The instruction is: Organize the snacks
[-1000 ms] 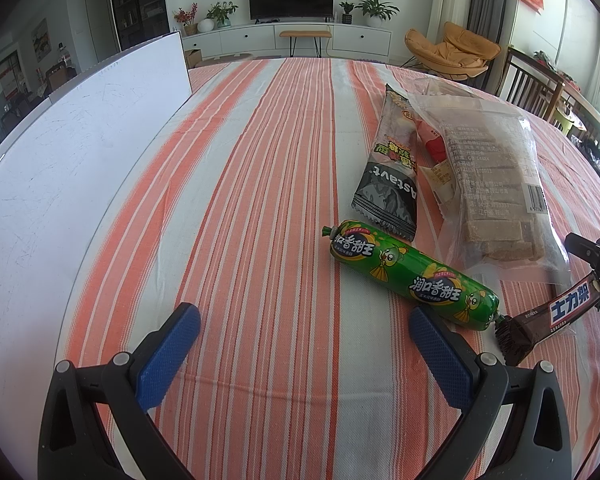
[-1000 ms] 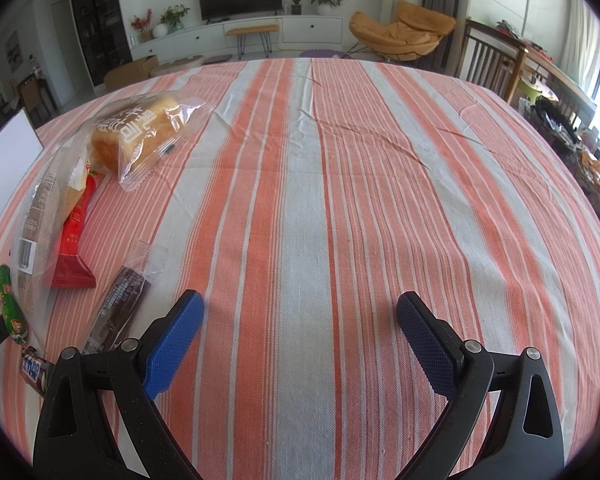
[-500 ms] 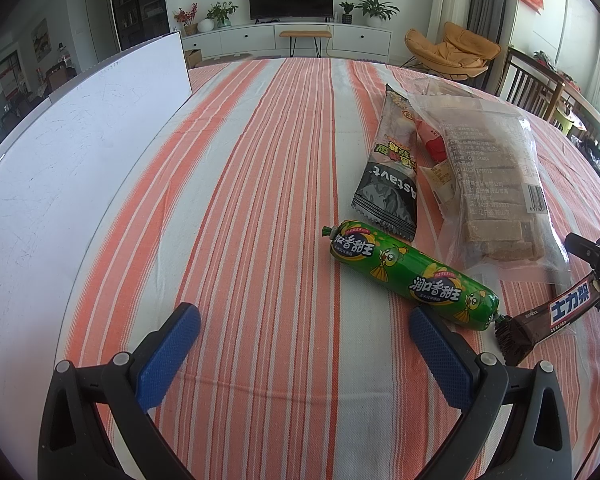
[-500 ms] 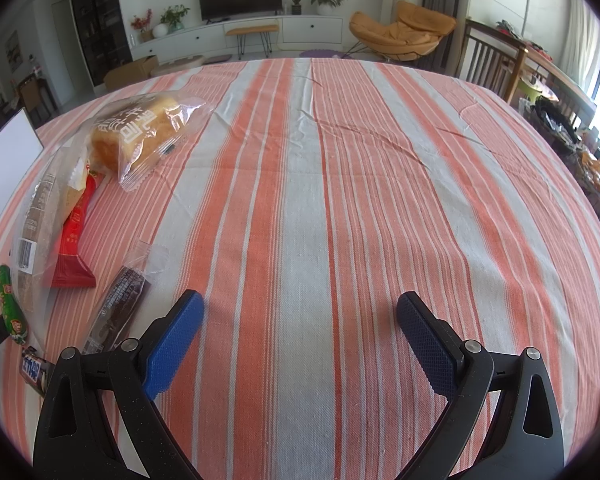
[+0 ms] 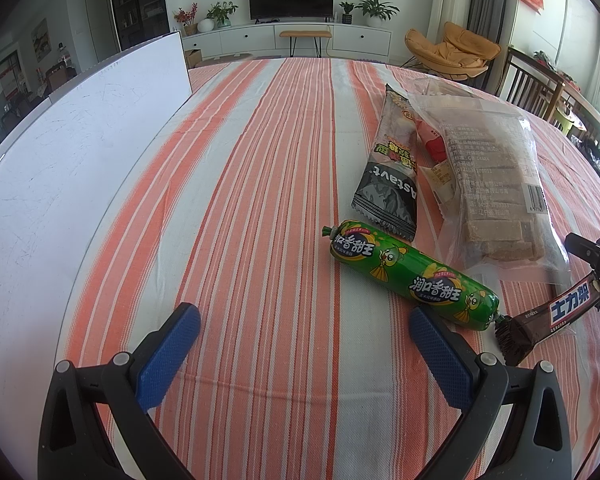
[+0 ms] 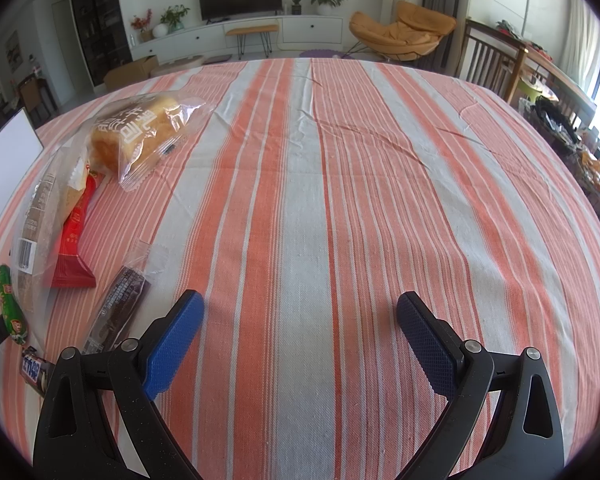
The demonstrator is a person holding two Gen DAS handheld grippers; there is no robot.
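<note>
In the left wrist view, a green sausage (image 5: 410, 274) lies on the striped cloth just ahead of my open, empty left gripper (image 5: 304, 336). Behind it lie a black snack pack (image 5: 388, 184) and a clear bag of brown bars (image 5: 492, 184). A brown chocolate bar (image 5: 548, 316) lies at the right. In the right wrist view, my right gripper (image 6: 298, 320) is open and empty over bare cloth. To its left lie a dark wafer pack (image 6: 118, 312), a red packet (image 6: 74, 236), a bagged bread roll (image 6: 144, 136) and the green sausage (image 6: 10, 304).
A white board (image 5: 60, 152) lies along the table's left side. The striped tablecloth (image 6: 380, 200) covers the round table. Chairs stand beyond the far right edge. Part of the right gripper (image 5: 596, 258) shows at the right edge of the left wrist view.
</note>
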